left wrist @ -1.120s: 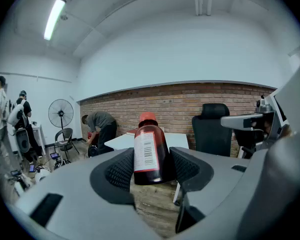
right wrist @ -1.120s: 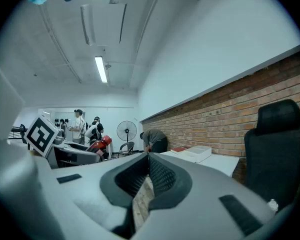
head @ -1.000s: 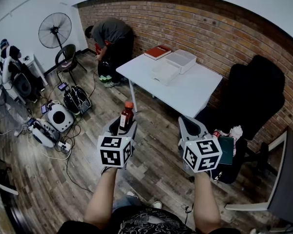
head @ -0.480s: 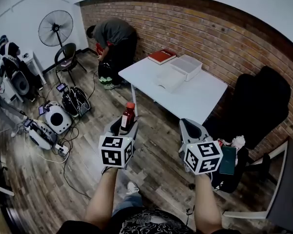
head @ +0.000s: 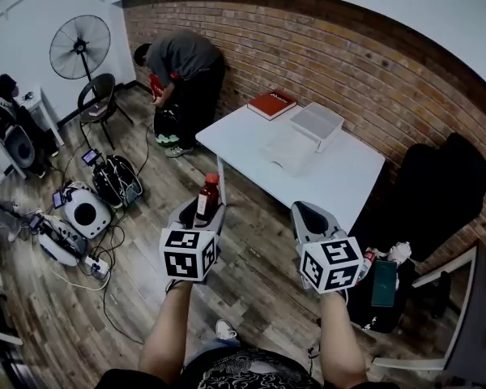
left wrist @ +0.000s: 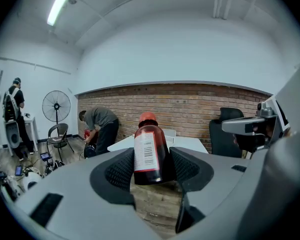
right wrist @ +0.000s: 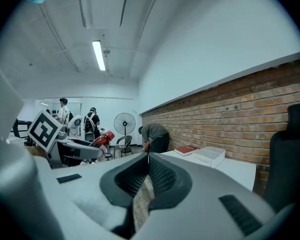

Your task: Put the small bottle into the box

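A small dark-red bottle point(head: 207, 199) with an orange-red cap and a white label stands upright between the jaws of my left gripper point(head: 204, 211), which is shut on it; the left gripper view shows the bottle point(left wrist: 149, 155) clamped between both pads. My right gripper point(head: 308, 217) is held beside it at the same height, its jaws closed together with nothing between them point(right wrist: 146, 173). The clear plastic box point(head: 316, 125) sits on the white table point(head: 352, 181) ahead, with a flat clear lid or tray point(head: 289, 150) lying next to it. Both grippers are over the wooden floor, short of the table.
A red book point(head: 271, 104) lies at the table's far corner. A person point(head: 182, 67) bends over by the brick wall. A black office chair point(head: 429, 193) stands right of the table. A fan point(head: 78, 49), a chair point(head: 97, 104) and cabled equipment point(head: 81, 213) fill the left floor.
The view has moved closer toward the table, which now sits nearer and more central. Both grippers keep their pose, the left still holding the bottle.
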`<action>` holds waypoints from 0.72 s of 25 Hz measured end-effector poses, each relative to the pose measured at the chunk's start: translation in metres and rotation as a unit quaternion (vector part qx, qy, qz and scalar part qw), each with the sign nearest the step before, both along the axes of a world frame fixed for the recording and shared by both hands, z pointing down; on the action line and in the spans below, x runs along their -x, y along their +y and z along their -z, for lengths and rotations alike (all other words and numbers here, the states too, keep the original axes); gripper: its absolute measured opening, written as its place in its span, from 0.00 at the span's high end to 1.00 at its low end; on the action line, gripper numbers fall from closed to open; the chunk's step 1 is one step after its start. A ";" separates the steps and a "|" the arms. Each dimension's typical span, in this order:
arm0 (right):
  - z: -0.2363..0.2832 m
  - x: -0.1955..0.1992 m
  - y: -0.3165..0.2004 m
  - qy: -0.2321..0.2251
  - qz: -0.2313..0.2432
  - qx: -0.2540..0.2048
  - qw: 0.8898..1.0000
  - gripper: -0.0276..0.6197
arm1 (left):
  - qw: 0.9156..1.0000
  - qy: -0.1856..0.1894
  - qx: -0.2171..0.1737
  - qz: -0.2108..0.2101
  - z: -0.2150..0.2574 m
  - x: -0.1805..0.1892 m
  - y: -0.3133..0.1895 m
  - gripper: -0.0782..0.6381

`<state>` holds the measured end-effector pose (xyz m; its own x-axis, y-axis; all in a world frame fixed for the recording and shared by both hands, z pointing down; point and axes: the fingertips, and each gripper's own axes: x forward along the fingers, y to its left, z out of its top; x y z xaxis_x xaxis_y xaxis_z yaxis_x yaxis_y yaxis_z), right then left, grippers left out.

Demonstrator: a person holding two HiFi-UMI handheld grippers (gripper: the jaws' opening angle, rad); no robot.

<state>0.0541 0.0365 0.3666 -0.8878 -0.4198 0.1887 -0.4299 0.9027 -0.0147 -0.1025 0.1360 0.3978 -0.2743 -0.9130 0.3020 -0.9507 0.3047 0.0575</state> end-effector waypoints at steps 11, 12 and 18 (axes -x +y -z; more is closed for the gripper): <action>-0.003 0.068 -0.020 0.010 -0.025 0.001 1.000 0.93 | 0.999 0.013 0.000 -0.029 -0.008 0.067 -0.031 0.56; -0.003 0.072 -0.021 0.011 -0.026 0.001 1.000 0.93 | 0.999 0.015 0.000 -0.031 -0.009 0.071 -0.033 0.56; -0.008 0.081 -0.032 0.012 -0.037 0.005 0.999 0.93 | 0.999 0.019 -0.001 -0.039 -0.013 0.082 -0.046 0.56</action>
<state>-0.0267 0.0043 0.3742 -0.8498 -0.4817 0.2139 -0.4953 0.8687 -0.0115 -0.1848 0.0897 0.4109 -0.1906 -0.9314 0.3100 -0.9687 0.2296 0.0944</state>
